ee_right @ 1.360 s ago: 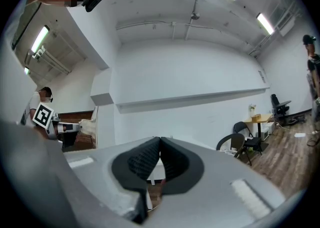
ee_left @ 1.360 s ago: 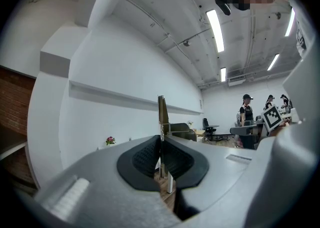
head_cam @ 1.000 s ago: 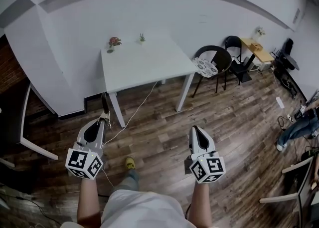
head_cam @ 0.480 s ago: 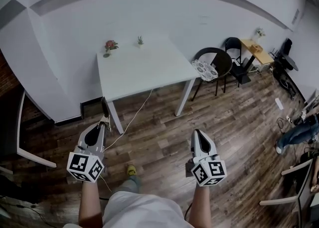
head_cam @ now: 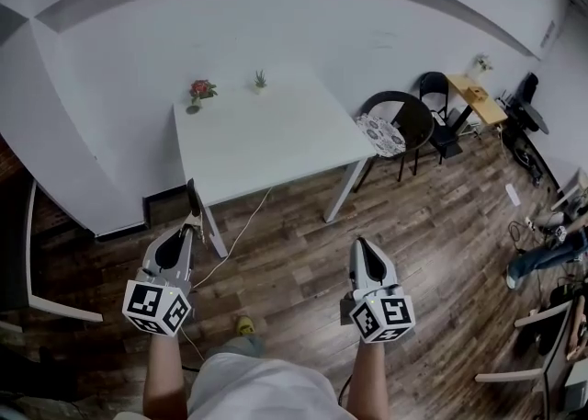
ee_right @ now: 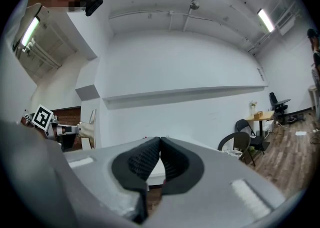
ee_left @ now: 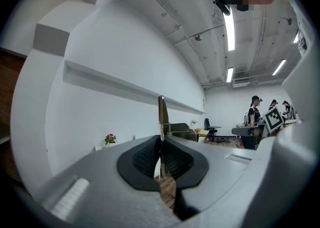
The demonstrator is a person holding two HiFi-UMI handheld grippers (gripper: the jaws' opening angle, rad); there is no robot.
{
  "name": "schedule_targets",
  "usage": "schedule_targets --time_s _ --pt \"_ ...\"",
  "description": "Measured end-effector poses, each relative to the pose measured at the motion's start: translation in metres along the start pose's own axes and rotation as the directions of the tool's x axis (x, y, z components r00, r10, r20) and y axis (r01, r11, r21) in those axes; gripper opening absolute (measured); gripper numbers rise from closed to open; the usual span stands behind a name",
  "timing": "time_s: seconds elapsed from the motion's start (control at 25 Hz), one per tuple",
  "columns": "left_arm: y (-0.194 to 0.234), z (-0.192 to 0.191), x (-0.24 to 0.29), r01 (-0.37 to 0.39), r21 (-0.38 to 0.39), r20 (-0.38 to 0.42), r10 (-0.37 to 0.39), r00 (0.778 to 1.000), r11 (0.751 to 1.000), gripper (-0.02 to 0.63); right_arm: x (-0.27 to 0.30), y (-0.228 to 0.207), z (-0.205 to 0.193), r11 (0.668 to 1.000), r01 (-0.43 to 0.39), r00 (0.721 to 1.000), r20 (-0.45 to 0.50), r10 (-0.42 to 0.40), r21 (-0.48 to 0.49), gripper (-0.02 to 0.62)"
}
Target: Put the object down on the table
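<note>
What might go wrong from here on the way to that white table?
The thin strip is pinched only near its lower end in the left tongs and stands well past them, so it may pivot or slip. A cable trails across the floor in front of the table: a possible trip hazard.

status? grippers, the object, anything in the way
Left hand-held gripper shut on thin flat strip, held upright. Right hand-held gripper shut, empty. White table ahead, not reached; two small potted plants at its far edge only.
</note>
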State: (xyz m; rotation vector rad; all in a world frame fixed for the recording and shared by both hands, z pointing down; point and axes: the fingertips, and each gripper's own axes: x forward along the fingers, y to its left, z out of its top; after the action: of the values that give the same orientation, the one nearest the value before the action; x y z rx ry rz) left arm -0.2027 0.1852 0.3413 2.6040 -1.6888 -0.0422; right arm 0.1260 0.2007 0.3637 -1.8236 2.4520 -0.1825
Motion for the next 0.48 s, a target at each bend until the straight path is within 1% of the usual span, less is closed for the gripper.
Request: schedule_targets --time_s 0.24,0.48 --pt "0.043 0.005 0.040 0.027 -0.008 0.008 -0.027 1.000 1.000 0.009 0.058 0.020 0.004 1.000 -0.007 1.000 -0.006 0.006 -0.019 0.003" --pt "0.074 0.005 0.067 0.053 -0.012 0.017 -0.053 0.998 0.999 0.009 0.096 0.035 0.004 0.999 -0.018 1.000 -0.005 0.018 -0.028 0.003"
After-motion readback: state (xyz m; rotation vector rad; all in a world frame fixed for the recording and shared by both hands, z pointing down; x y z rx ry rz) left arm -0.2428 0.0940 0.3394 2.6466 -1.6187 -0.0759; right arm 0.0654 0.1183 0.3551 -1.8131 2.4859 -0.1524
